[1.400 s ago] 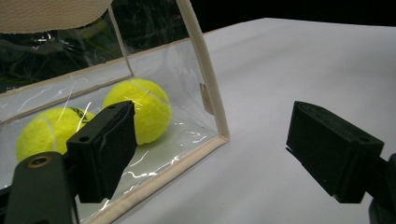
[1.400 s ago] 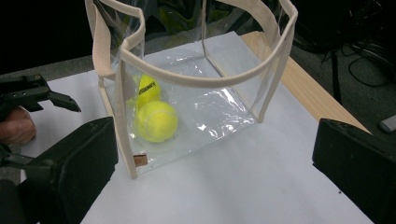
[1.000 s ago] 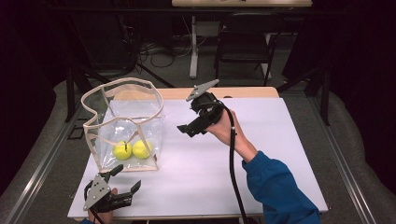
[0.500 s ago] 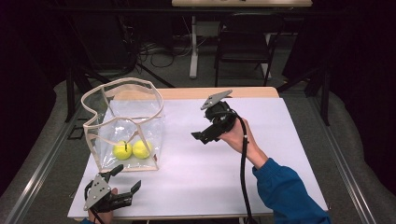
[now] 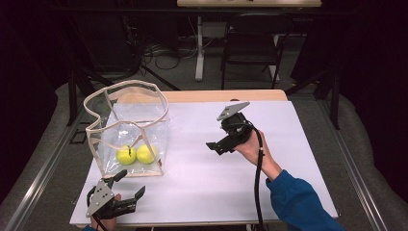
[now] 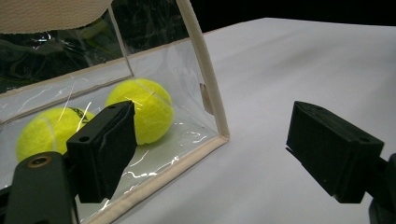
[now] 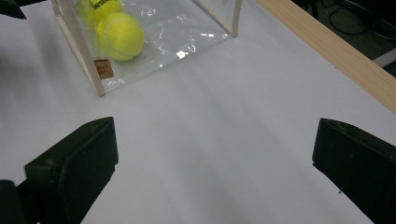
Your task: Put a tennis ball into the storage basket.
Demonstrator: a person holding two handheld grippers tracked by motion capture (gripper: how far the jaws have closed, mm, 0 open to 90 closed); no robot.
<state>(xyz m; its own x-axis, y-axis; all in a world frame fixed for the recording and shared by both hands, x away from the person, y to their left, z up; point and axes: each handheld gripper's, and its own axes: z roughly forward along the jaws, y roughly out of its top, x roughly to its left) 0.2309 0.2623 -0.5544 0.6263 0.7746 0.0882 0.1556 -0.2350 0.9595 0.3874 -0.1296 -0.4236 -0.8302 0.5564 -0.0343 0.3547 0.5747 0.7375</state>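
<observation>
Tennis balls [image 5: 136, 154], two of them, lie side by side on the floor of a clear bag [image 5: 127, 126] with a cream rim, which stands open-topped on the left part of the white worktop [image 5: 288, 144]. The left hand-held gripper [image 5: 129, 185] sits at the near left edge, just near of the bag's front corner, jaws apart and empty, pointing to the far right past the bag. In the left gripper view the balls [image 6: 93, 119] show through the plastic wall just beyond one jaw, so this gripper is plainly the nearer one. The right hand-held gripper [image 5: 217, 145] hangs over the middle of the worktop, well apart from the bag, jaws spread wide with nothing between them, aimed left and down; its own view has the bag's corner and a ball [image 7: 119, 36] at the far left. The balls can only be reached from above, through the open rim, since the wall stands between them and both grippers.
</observation>
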